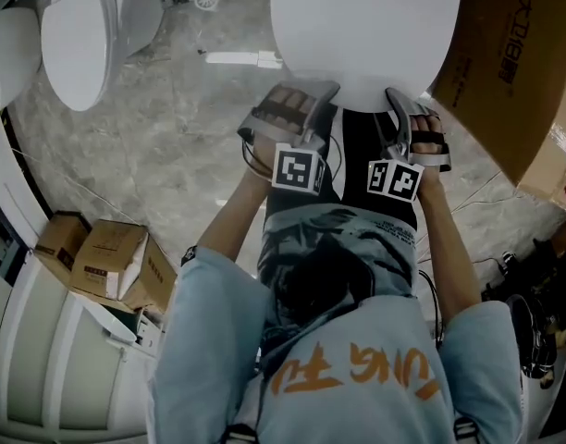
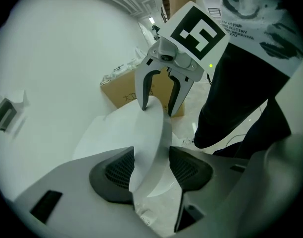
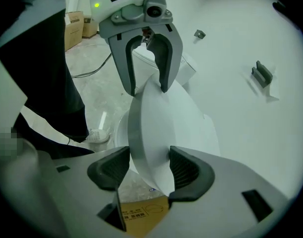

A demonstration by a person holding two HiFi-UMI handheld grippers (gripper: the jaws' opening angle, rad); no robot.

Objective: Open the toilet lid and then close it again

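left gripper (image 2: 151,170): clamped on the rim of the white oval plastic toilet lid (image 2: 150,133); its dark ribbed pads (image 2: 114,175) press on the rim, one on each face; in the head view it sits at the lid's near edge, left of centre
right gripper (image 3: 144,170): likewise closed on the same rim; the lid fills the gap between its pads; in the head view it sits at the near edge, right of centre, near the left gripper but apart from it
toilet lid: held by its front rim between both pairs of jaws; the rest of it stretches away beyond the fingertips; each gripper view shows it edge-on, with the other gripper straddling the rim further along
marker cubes (image 1: 299,169): one on each gripper, on the end nearer the person; black-and-white squares face the head camera
person in a light blue shirt (image 1: 218,340): directly behind both grippers, an arm reaching to each
brown cardboard box (image 1: 505,63): to the right of the right gripper, close by the lid's right side; whether it touches the lid cannot be told
second white toilet (image 1: 75,35): well off to the left of the left gripper, on the grey marbled floor (image 1: 172,155)
small cardboard boxes (image 1: 107,262): behind and to the left of the left gripper, beside the person
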